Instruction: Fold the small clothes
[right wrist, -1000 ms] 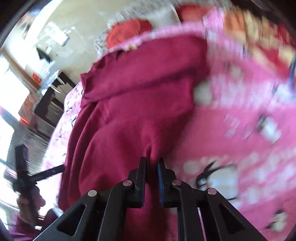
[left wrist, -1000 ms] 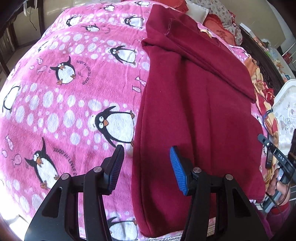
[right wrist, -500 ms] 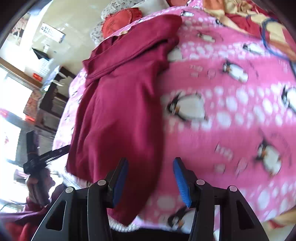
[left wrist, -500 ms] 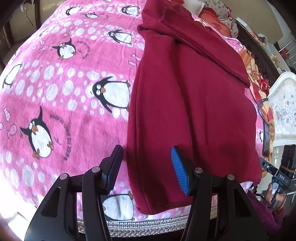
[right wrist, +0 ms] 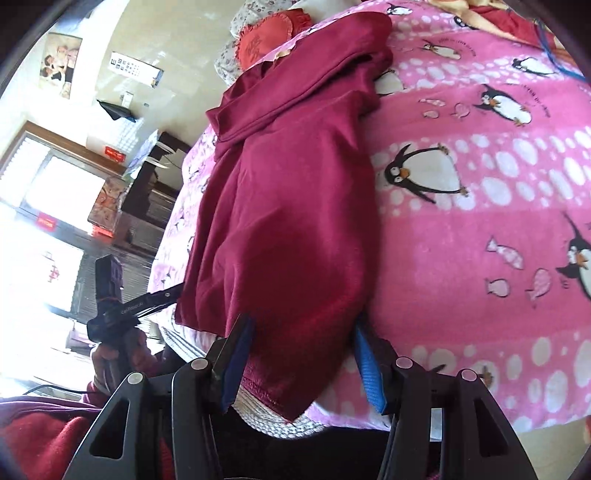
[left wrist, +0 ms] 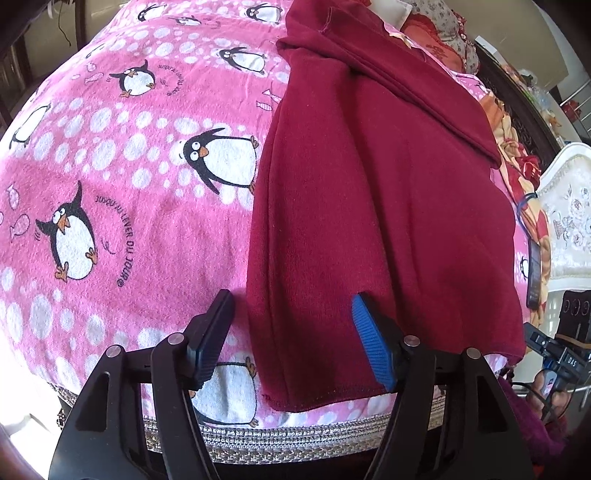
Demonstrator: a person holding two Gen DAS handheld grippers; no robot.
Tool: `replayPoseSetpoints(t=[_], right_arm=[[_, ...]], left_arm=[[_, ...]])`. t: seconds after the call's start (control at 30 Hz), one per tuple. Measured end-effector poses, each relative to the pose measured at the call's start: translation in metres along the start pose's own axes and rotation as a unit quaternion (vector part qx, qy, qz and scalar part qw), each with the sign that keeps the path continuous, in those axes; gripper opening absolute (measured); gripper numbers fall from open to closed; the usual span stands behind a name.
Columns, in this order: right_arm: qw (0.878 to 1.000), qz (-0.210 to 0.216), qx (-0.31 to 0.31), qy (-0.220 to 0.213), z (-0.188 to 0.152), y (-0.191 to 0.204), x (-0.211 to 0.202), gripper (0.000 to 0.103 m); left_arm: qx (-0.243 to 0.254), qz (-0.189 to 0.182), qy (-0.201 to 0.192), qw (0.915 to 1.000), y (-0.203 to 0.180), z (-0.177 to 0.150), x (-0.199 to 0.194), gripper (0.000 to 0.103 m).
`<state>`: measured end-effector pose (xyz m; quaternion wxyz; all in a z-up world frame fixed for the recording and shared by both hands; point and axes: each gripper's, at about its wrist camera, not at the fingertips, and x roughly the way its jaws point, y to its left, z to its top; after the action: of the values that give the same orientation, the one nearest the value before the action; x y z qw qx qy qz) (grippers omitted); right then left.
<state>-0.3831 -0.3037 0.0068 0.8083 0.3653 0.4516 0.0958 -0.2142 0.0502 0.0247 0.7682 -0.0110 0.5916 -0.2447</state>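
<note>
A dark red garment lies folded lengthwise on the pink penguin blanket, its hem at the near bed edge. My left gripper hovers over the hem's left corner. Its jaws are opening and straddle the garment's left edge without pressing it. In the right wrist view the same garment runs away from me over the blanket. My right gripper sits at the hem's right corner. Its jaws are opening, with loose cloth between the blue pads.
Silver trim marks the bed's near edge. Pillows and a red cushion lie at the far end. A phone rests at the right side by a white padded chair. A hand holds the other gripper at left.
My right gripper was shut on the garment's edge, let it go and opened, dropping toward the hem. My left gripper drew back toward the near bed edge and its jaws widened.
</note>
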Motion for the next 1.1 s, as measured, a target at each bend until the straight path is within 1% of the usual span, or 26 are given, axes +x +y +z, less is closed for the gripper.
replayPoseSetpoints(t=[0.17,0.3,0.33,0.47,0.5,0.53,0.57,0.6,0.63,0.7,0.73,0.8,0.83,0.93,1.03,1.1], right_arm=[[1.000,0.009,0.001,0.004,-0.002,-0.001,-0.003,0.052],[1.000,0.016,0.007,0.004,-0.002,-0.004,-0.003,0.054],[1.000,0.020,0.015,0.008,-0.002,-0.005,-0.002,0.054],[0.998,0.043,0.035,-0.005,-0.002,-0.011,0.002,0.055],[0.998,0.046,0.037,-0.007,-0.001,-0.011,0.002,0.055],[0.998,0.044,0.037,-0.009,-0.001,-0.009,0.003,0.051],[0.999,0.041,0.034,-0.008,0.000,-0.008,0.003,0.040],[0.999,0.039,0.028,-0.007,0.001,-0.005,0.004,0.032],[0.999,0.038,0.024,-0.009,0.002,-0.003,0.002,0.019],[0.998,0.044,0.018,-0.028,0.009,0.003,-0.006,0.014],[0.998,0.054,0.015,-0.040,0.014,0.006,-0.013,0.013],[0.995,0.066,0.002,-0.068,0.027,0.016,-0.030,0.012],[0.994,0.069,-0.006,-0.079,0.032,0.020,-0.037,0.010],[0.990,0.083,-0.028,-0.108,0.051,0.035,-0.054,0.010],[0.986,0.095,-0.042,-0.130,0.071,0.044,-0.062,0.009],[0.984,0.098,-0.046,-0.142,0.084,0.047,-0.064,0.009]], left_arm=[[0.008,0.008,-0.001,0.9999,-0.006,0.002,0.004,0.071],[0.011,0.005,-0.002,0.9999,-0.012,0.003,0.008,0.077],[0.012,0.005,-0.002,0.9999,-0.013,0.004,0.009,0.079],[0.027,0.006,0.000,0.9996,-0.020,0.005,0.012,0.079],[0.034,0.005,-0.001,0.9994,-0.022,0.005,0.012,0.073],[0.038,0.003,-0.004,0.9993,-0.025,0.006,0.013,0.051],[0.038,0.000,-0.003,0.9993,-0.024,0.007,0.013,0.035],[0.031,-0.008,0.004,0.9995,-0.022,0.009,0.014,0.010],[0.019,-0.025,0.012,0.9995,-0.019,0.012,0.016,0.009],[0.015,-0.042,0.016,0.9989,-0.017,0.019,0.013,0.007],[0.018,-0.051,0.007,0.9985,-0.019,0.024,0.006,0.007],[0.027,-0.065,-0.016,0.9974,-0.023,0.033,-0.009,0.006],[0.034,-0.073,-0.034,0.9962,-0.027,0.040,-0.020,0.006],[0.042,-0.082,-0.072,0.9932,-0.036,0.058,-0.042,0.006],[0.042,-0.095,-0.096,0.9900,-0.040,0.078,-0.055,0.006],[0.045,-0.097,-0.105,0.9888,-0.043,0.090,-0.058,0.006]])
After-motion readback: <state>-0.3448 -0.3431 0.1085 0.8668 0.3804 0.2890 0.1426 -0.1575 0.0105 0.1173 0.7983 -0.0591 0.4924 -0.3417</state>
